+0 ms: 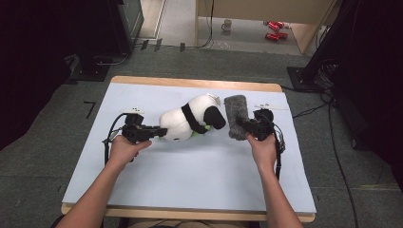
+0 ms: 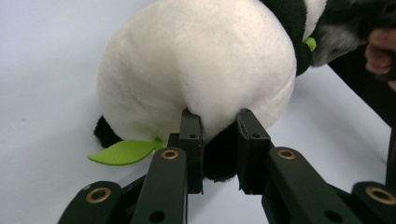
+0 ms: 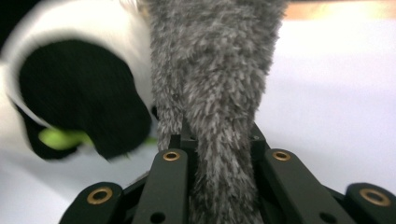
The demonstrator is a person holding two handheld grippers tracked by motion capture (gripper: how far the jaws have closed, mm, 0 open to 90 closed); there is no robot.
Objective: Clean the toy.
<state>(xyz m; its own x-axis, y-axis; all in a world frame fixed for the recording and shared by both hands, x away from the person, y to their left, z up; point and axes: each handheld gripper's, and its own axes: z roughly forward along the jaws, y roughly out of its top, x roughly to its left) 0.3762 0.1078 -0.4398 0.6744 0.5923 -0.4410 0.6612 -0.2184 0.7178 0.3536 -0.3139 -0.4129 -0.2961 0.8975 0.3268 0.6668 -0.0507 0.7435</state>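
High view: 2 hands reach onto the pale desk [image 1: 190, 166]. Left tongs [image 1: 159, 130] pinch the rump of the plush panda [image 1: 187, 121], which lies mid-desk. Right tongs [image 1: 242, 125] are clenched on the grey furry cloth [image 1: 236, 115], just beside the panda's head.

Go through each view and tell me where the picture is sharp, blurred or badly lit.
High view: table evenly lit, surroundings fall into deep shadow, image soft and low in detail. Left gripper view: sharp on the left tongs and the panda plush, whose white fur looks bright and nearly washed out. Right gripper view: the grey furry cloth is fairly crisp, the panda's black patch smeared by blur.
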